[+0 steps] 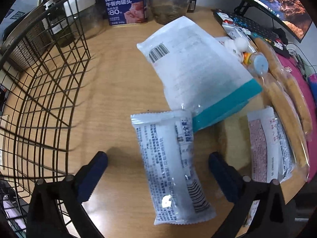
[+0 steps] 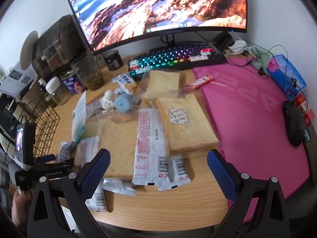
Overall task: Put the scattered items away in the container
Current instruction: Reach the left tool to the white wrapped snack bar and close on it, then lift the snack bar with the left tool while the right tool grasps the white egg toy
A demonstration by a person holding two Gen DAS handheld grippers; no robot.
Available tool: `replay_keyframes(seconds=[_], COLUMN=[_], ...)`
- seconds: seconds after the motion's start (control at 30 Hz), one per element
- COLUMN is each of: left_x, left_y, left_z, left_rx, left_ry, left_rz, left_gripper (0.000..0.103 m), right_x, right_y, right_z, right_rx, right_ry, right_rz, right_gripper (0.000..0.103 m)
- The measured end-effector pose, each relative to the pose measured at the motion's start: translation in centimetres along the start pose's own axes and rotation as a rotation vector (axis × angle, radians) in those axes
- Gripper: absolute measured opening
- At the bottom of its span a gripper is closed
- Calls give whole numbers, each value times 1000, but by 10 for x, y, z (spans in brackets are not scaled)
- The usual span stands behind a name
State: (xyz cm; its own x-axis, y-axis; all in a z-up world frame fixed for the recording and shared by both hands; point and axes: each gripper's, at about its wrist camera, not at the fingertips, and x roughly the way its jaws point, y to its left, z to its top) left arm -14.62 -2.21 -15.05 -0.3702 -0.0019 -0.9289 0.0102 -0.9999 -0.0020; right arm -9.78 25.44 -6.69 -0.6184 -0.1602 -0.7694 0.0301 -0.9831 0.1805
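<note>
Black wire-grid basket [image 1: 39,91] stands left of the white printed snack packet [image 1: 170,166], which lies unpinched between the wide-open left gripper [image 1: 158,176], apparently lined up for pickup; right gripper [image 2: 158,170] open, idle.

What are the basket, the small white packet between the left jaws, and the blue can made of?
Basket: thin black wire, probably coated steel; an open welded-looking grid.
Small white packet: glossy plastic film; crimped ends, wrinkles, a glare spot.
Blue can: likely tinplate; a bright metal rim above a glossy printed wrap, though the wrap could be paper or lacquer.
</note>
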Motion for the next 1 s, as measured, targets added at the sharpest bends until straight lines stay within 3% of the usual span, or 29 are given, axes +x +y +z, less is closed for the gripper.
replay_keyframes(seconds=[0.03,0.07,0.1,0.17,0.23,0.33,0.47,0.67,0.77,0.87,1.0], left_x=[-5,-10,-14,-19,-18,-19,-34,-67,-89,-107,-121], left_y=[2,2,1,1,2,3,-2,2,3,7,16], left_z=[-6,-8,-12,-14,-15,-17,-14,4,10,19,23], left_rx=[-4,-3,3,-3,2,0,11,3,2,-1,-12], left_ry=[-12,-19,-31,-36,-31,-32,-83,-151,-193,-241,-275], left_rz=[-4,-4,-8,-8,-14,-39,-36,-80,-104,-114,-118], left_gripper=[98,88,72,50,44,42,42,42,42,42,42], right_x=[0,1,2,5,9,25,45,47,41,49,62], right_y=[-1,-2,-5,-9,-17,-32,-45,-27,-5,20,35], right_z=[1,1,2,3,5,10,16,21,27,35,56], right_rx=[-4,-8,-17,-29,-45,-69,-96,-192,-204,-239,-213], right_ry=[-1,-2,-3,-10,-20,1,56,33,3,33,33], right_rz=[-5,-14,-36,-57,-77,-112,-75,-53,41,144,206], right_gripper=[100,100,100,100,100,100,99,95,95,93,90])
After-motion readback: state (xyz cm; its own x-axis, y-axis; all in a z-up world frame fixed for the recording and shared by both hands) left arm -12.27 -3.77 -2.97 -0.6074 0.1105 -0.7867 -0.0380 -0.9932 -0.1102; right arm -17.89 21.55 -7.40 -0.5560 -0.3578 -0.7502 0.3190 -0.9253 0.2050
